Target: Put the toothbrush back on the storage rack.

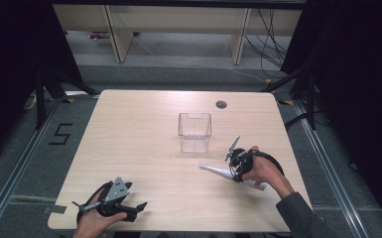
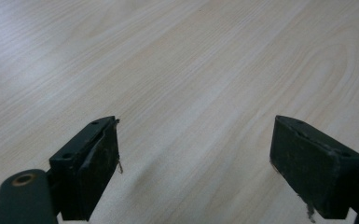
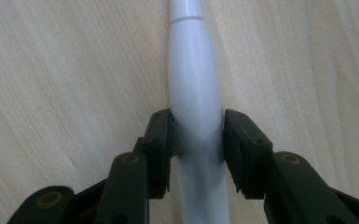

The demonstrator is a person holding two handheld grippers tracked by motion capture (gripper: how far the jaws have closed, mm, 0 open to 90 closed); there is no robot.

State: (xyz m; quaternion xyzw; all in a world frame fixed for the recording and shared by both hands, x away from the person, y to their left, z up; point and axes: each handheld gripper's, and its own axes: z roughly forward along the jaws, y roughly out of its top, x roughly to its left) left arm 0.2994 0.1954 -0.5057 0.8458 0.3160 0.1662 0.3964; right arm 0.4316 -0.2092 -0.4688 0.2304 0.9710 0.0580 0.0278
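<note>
At the near left of the tabletop (image 1: 129,139) the left claw (image 2: 196,154) rests spread wide with nothing between its jaws. The clear plastic bin (image 1: 195,132) stands upright mid-table, and to its right the right claw (image 3: 196,140) pinches the white pen-shaped tool (image 3: 193,88), which lies flat on the wood. The grasp looks made; next likely comes a lift and a carry over the bin's rim, with nothing in the path
</note>
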